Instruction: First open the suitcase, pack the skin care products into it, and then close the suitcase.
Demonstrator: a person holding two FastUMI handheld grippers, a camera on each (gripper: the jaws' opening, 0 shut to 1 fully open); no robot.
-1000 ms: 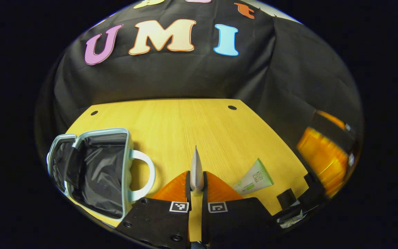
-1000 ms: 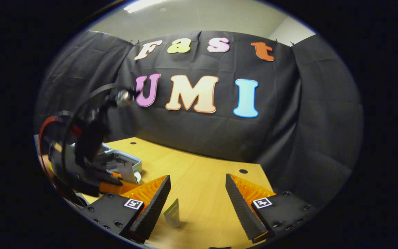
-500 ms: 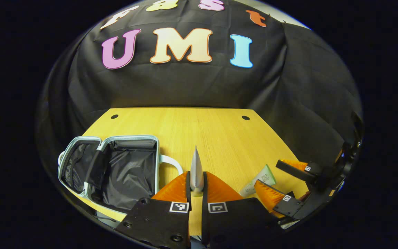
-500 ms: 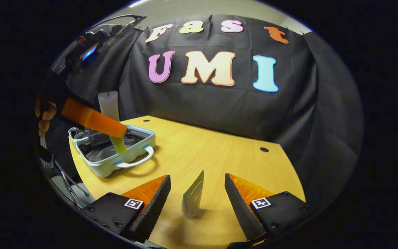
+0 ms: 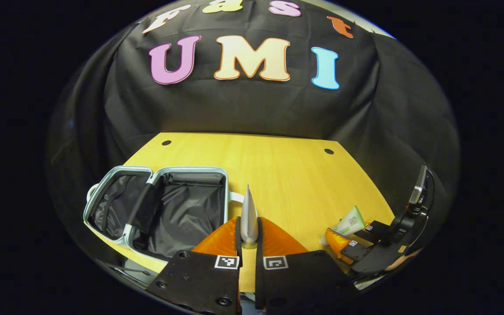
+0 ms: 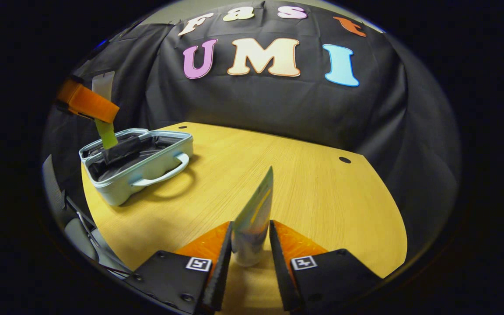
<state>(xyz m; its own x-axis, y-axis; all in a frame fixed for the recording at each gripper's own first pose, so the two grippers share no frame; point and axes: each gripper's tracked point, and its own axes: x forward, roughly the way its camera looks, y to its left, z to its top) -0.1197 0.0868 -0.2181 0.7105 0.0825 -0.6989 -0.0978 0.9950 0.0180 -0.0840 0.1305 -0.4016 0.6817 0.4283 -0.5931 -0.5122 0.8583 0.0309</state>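
Observation:
The pale blue suitcase [image 5: 123,236] lies open on the wooden table [image 5: 278,166], showing its black lining, left of my left gripper [image 5: 248,222]. That gripper is shut on a silvery tube [image 5: 248,203] seen edge-on. In the right gripper view the left gripper [image 6: 88,103] holds this tube [image 6: 103,85] upright above the suitcase [image 6: 147,168]. My right gripper [image 6: 250,225] is shut on a green-and-white tube [image 6: 258,203] low over the table [image 6: 322,197]. The left gripper view shows the right gripper [image 5: 352,246] with that tube [image 5: 349,222] at the table's right front.
Two small round holes [image 5: 329,151] sit near the table's far edge, which meets the black cloth wall. The suitcase's white handle [image 6: 164,175] faces the table's middle. Below the table's left edge stands some grey furniture [image 6: 77,229].
My right gripper has come down around the green-and-white tube and shut on it. My left gripper, still shut on the silvery tube, has shifted closer to the open suitcase.

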